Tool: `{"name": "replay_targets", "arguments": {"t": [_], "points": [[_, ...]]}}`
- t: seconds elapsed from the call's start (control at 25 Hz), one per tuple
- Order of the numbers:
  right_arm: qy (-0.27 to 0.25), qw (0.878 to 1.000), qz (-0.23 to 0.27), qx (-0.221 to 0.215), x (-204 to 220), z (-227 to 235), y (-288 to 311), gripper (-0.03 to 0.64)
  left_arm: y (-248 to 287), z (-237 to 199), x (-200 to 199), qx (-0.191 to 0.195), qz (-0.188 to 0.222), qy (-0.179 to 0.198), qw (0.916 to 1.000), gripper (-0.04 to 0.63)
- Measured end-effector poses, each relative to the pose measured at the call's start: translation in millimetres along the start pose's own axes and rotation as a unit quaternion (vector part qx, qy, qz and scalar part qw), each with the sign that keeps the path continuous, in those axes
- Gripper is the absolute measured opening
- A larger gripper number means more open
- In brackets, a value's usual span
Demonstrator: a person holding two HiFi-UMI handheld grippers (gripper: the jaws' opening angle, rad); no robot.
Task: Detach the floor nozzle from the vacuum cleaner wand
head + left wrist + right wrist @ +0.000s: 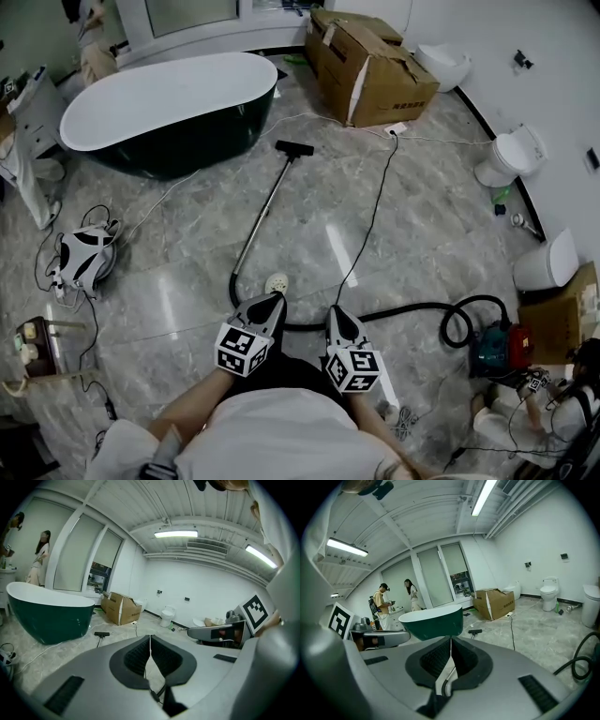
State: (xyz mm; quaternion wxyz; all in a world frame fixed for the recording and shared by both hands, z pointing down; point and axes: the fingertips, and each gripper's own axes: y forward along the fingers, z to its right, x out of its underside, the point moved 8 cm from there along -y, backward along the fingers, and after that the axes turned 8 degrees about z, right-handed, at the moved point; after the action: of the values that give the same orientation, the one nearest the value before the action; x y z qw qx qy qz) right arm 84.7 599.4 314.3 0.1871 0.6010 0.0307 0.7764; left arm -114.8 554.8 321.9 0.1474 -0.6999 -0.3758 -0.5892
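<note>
The black floor nozzle point(294, 147) lies on the marble floor near the bathtub, joined to the slim metal wand point(262, 214). The wand runs back towards me to a black hose point(403, 310), which leads to the teal and red vacuum body point(497, 347). My left gripper point(273, 300) hovers shut and empty just over the wand's near end. My right gripper point(337, 312) is shut and empty beside it, above the hose. The nozzle point(101, 633) sits far ahead in the left gripper view, beyond the shut left gripper point(150, 638). It is the same in the right gripper view, with the nozzle point(475, 632) beyond the right gripper point(451, 640).
A dark green bathtub point(192, 141) stands beyond the nozzle to the left, a cardboard box point(370, 66) to the right. Toilets point(511, 155) line the right wall. A white cable point(375, 211) crosses the floor. A person point(567, 403) crouches at the lower right.
</note>
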Motion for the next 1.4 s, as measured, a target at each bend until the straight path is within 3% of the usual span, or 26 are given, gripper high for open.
{"name": "replay_targets", "arguments": {"t": [0.32,0.56,1.08,1.4], "points": [[-0.004,1.0,0.008,0.015,-40.8,23.6,73.4,0.017,68.5,-56.4,-40.2,0.001,0.005,-0.002,1.0,0.015],[-0.003,1.0,0.021,-0.004,-78.1,28.2,133.1,0.017,112.2,-100.4,-71.2,-0.008,0.012,-0.01,0.9999,0.015],[0.03,0.999,0.013,-0.011,-107.1,49.7,248.5,0.017,185.6,-175.5,-103.9,-0.001,-0.002,-0.014,0.9999,0.015],[0.066,0.996,0.059,0.017,-119.6,51.4,281.7,0.017,219.5,-199.9,-116.2,0.041,-0.011,-0.004,0.9991,0.015]]}}
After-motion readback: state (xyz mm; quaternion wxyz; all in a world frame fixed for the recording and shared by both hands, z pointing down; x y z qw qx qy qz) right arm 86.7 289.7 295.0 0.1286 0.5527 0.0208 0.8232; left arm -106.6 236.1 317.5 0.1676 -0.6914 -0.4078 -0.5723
